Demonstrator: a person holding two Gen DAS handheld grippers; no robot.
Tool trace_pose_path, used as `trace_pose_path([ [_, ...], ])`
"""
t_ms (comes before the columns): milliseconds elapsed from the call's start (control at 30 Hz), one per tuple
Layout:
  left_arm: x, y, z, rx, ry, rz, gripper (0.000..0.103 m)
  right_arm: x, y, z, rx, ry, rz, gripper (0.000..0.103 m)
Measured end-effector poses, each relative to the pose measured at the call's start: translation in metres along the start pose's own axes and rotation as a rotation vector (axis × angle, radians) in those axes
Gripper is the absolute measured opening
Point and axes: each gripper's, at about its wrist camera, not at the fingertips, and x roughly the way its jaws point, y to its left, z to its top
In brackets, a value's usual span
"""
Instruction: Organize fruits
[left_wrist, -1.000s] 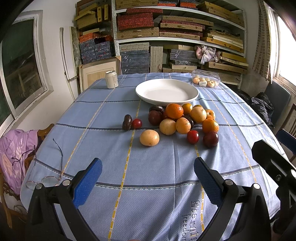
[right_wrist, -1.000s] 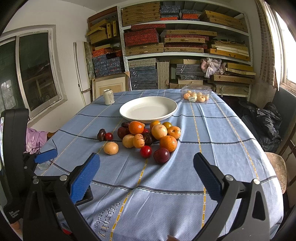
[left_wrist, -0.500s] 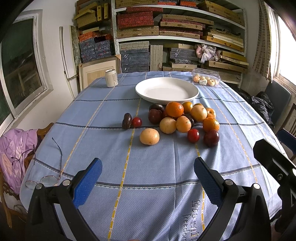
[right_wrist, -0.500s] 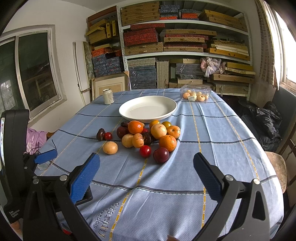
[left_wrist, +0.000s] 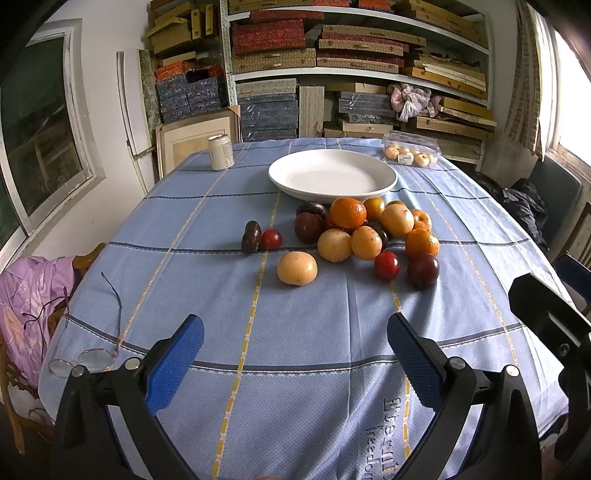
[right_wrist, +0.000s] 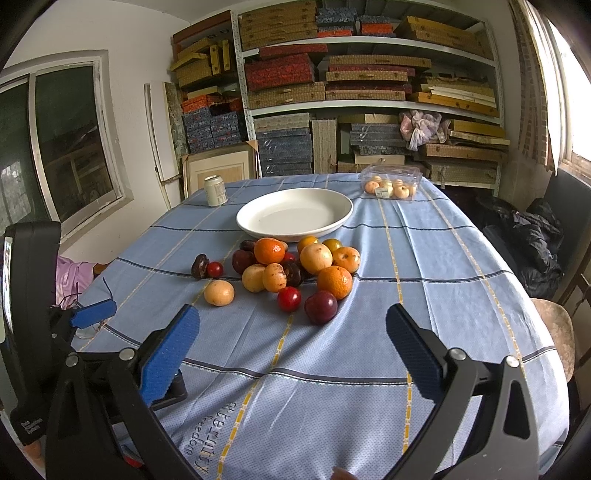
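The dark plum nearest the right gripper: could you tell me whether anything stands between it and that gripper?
Nothing visible does. Only bare tablecloth lies between the open right gripper and the dark plum. A small red fruit sits just beside the plum, toward the left, not in the path.

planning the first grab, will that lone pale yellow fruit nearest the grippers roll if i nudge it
Probably. The pale yellow fruit looks round and smooth, sits apart from the pile with nothing bracing it, so a nudge would likely send it rolling. The soft tablecloth may slow it somewhat.
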Motion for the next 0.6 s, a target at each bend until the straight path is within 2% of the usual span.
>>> trace_pose_path([
  [600,0.018,0.002,0.004,-0.005,0.047,-0.002,0.100,0.021,-0.002,-0.003,0.005,0.032,0.005,0.099],
])
